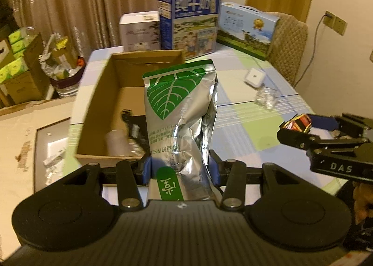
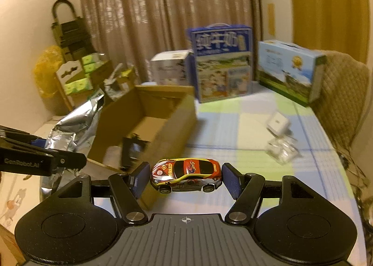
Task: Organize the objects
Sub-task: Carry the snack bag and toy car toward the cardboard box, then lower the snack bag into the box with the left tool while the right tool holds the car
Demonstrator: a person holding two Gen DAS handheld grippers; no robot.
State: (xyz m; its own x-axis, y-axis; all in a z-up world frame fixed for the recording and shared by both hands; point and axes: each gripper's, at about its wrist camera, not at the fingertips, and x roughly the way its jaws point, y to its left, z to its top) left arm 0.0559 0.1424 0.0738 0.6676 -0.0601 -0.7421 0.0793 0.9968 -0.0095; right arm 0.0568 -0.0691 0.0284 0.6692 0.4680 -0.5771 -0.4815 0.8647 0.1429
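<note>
Both jaws loaded, box ahead.
Left gripper (image 1: 180,168) pinches the soft, crinkly foil bag (image 1: 179,112) low; right gripper (image 2: 185,176) clamps the hard toy car (image 2: 185,174).

Left gripper (image 1: 180,168), blue-padded fingers (image 1: 146,170) clamped on a crinkled silver foil pouch with a green leaf print (image 1: 180,112), held upright before an open brown cardboard box (image 1: 98,107) on the checked-cloth bench (image 1: 244,124). At right, the right gripper (image 1: 297,126) grips a small red and yellow toy car (image 1: 299,123). Behind: a tall blue milk carton (image 1: 190,21).
</note>
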